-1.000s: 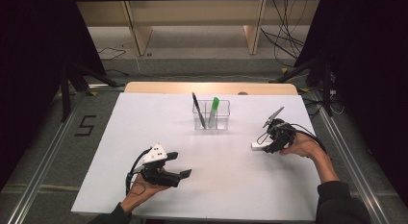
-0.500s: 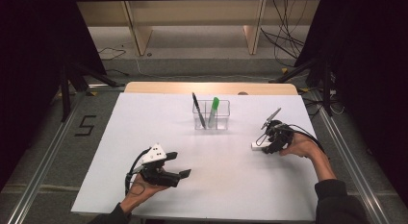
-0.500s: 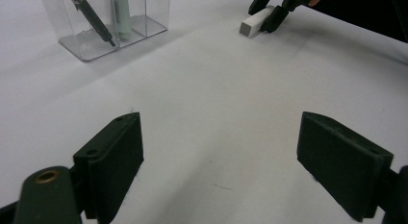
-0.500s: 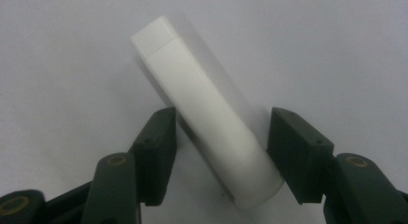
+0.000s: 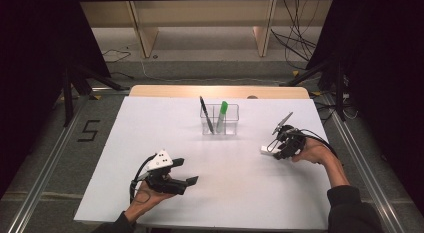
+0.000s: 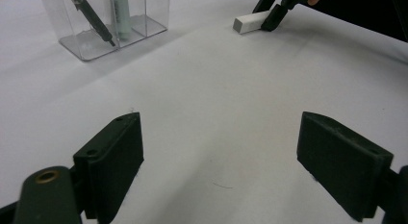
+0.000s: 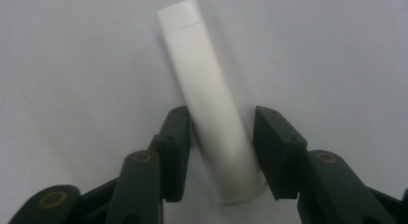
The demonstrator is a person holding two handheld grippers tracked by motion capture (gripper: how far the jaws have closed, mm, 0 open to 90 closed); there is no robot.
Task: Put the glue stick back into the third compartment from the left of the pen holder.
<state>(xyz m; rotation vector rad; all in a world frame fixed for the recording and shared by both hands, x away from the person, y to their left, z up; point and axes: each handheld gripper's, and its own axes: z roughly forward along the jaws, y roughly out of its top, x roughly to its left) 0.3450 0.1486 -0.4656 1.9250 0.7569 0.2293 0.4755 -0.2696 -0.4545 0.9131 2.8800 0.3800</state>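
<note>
A white flat tube [image 7: 207, 89] lies on the white table [image 5: 150, 143] at the right, and from the left gripper view it sits far off as the tube [image 6: 246, 24]. My right gripper [image 7: 221, 147] points down at it, and its jaws have just been closing. Both pads now lie against the sides of the tube [image 5: 263, 150], near its lower end. That same right gripper [image 5: 272, 153] is held by a hand at the table's right. My left gripper [image 5: 192, 182] rests near the front left, open. Nothing is between the jaws of the left gripper [image 6: 221, 156].
A clear plastic holder [image 5: 220, 125] stands at the middle back with a black pen [image 5: 205, 113] and a green marker [image 5: 222, 115] in it. The same holder [image 6: 110, 27] appears in the left gripper view. Cables and wooden legs lie beyond the far edge.
The right gripper's jaws have drawn in around the white tube. Neither hand has shifted on the table.
</note>
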